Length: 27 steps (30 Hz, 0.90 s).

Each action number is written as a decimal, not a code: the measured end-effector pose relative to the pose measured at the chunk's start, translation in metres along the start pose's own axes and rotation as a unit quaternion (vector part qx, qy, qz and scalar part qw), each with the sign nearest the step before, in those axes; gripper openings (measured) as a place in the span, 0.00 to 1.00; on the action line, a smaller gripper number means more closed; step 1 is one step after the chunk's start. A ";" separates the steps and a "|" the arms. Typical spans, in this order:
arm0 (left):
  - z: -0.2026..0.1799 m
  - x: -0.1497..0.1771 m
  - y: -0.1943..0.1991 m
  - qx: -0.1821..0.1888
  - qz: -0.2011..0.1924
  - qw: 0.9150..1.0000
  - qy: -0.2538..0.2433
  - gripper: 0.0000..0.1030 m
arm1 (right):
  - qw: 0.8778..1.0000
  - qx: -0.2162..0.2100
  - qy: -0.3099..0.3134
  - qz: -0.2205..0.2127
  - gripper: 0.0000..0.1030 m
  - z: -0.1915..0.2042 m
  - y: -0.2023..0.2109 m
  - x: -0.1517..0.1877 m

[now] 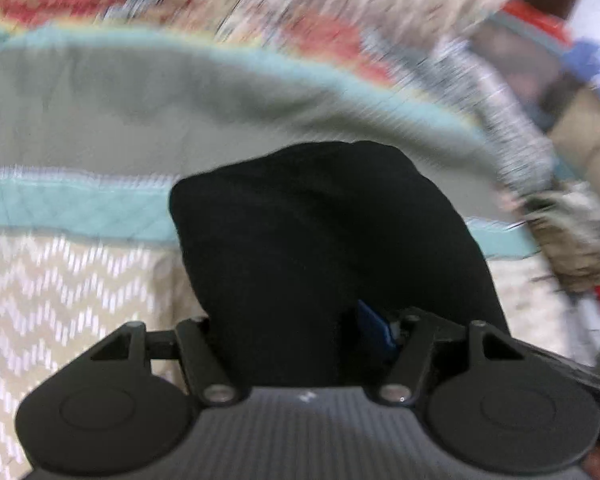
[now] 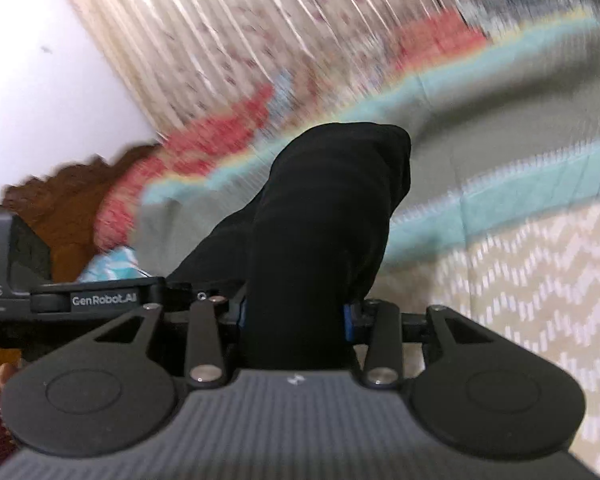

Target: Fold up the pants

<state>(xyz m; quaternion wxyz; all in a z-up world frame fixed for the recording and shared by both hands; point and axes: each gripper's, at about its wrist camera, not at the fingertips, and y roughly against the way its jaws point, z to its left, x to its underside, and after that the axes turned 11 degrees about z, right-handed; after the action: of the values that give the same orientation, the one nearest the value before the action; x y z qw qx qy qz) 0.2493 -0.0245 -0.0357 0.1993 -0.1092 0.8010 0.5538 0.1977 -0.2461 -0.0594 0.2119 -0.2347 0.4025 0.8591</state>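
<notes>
Bunching between both grippers' fingers, pinched tight: black pants (image 1: pixel 320 240) over quilted bedspread (image 1: pixel 100 112).

Fingertips of both grippers are buried under the bunched black fabric pants (image 1: pixel 324 240), and the red patterned bedding (image 2: pixel 220 136) at 12 o'clock is just motion smear

Black pants (image 1: pixel 320 248) bunch up ahead of both grippers, blocking the centre line. Bedspread (image 1: pixel 60 280) left of the pants lies flat and passable. Furry bundle (image 1: pixel 576 236) crowds their right.
</notes>
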 end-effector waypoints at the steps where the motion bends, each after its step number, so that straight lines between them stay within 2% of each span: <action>1: 0.006 -0.001 -0.020 -0.018 0.020 1.000 0.011 0.56 | 1.000 0.016 -0.007 0.021 0.43 -0.006 -0.017 0.004; 2: 0.011 0.002 -0.038 -0.045 0.037 0.998 0.022 0.68 | 0.999 0.038 -0.012 0.035 0.45 -0.010 -0.028 0.010; 3: 0.015 0.005 -0.046 -0.051 0.032 0.998 0.030 0.74 | 0.997 0.062 -0.014 0.039 0.55 -0.015 -0.036 0.016; 4: 0.014 0.009 -0.046 -0.056 0.025 0.997 0.038 0.81 | 0.997 0.067 -0.024 0.041 0.61 -0.018 -0.035 0.019; 7: 0.004 0.015 -0.030 -0.071 0.016 0.996 0.042 0.80 | 0.995 0.074 -0.047 0.040 0.67 -0.015 -0.014 0.021; 10: -0.015 0.028 0.005 -0.134 -0.001 0.991 0.019 0.78 | 0.993 0.118 -0.004 0.006 0.68 0.011 0.024 0.035; 12: -0.028 0.045 0.031 -0.168 -0.018 0.986 0.000 0.82 | 0.991 0.135 0.013 -0.008 0.68 0.028 0.056 0.054; 14: -0.038 0.059 0.053 -0.186 -0.032 0.982 -0.013 0.93 | 0.991 0.135 0.018 -0.014 0.68 0.036 0.080 0.076; 16: -0.046 0.076 0.077 -0.197 -0.045 0.979 -0.022 0.97 | 0.990 0.138 0.021 -0.016 0.71 0.050 0.103 0.103; 19: -0.056 0.097 0.104 -0.204 -0.059 0.977 -0.023 1.00 | 0.989 0.143 0.017 -0.014 0.73 0.068 0.115 0.133; 24: -0.065 0.121 0.134 -0.206 -0.073 0.976 -0.016 1.00 | 0.992 0.124 -0.012 0.008 0.73 0.080 0.117 0.150; 27: -0.069 0.135 0.149 -0.211 -0.082 0.974 -0.018 1.00 | 0.994 0.113 -0.005 0.007 0.73 0.095 0.124 0.157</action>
<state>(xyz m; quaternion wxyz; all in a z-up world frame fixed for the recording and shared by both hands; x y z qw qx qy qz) 0.0559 -0.0286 0.0518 0.2313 -0.2042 0.6506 0.6939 -0.0186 -0.2161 -0.0221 0.2332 -0.2024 0.4975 0.8106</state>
